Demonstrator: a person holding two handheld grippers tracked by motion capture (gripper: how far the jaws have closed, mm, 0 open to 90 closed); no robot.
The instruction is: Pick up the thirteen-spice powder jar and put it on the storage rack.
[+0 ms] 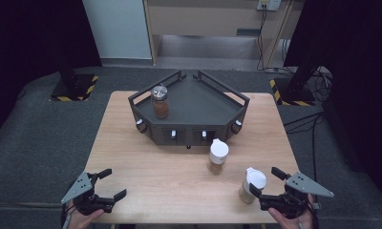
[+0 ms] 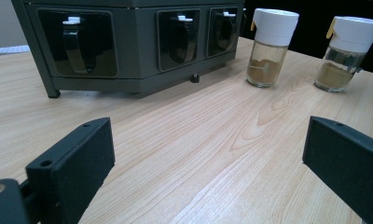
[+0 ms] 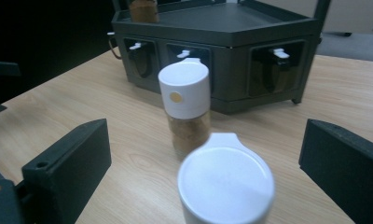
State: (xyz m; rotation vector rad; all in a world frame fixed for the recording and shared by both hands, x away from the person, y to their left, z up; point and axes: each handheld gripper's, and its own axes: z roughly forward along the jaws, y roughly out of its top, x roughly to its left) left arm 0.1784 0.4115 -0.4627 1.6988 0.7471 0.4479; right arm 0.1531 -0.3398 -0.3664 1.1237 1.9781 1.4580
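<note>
Right gripper view had your right gripper [image 3: 208, 172] spread wide around the near white-capped glass spice jar [image 3: 225, 184], lined up to grasp; your left gripper [image 1: 104, 186] waited open, empty.

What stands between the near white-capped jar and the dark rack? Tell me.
In the right gripper view, the second white-capped jar stands between the near white-capped jar and the dark rack.

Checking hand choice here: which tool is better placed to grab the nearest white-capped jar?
Right. The right tool is open with the nearest jar almost between its jaws; the left tool, also open, sits at the table's far corner.
</note>
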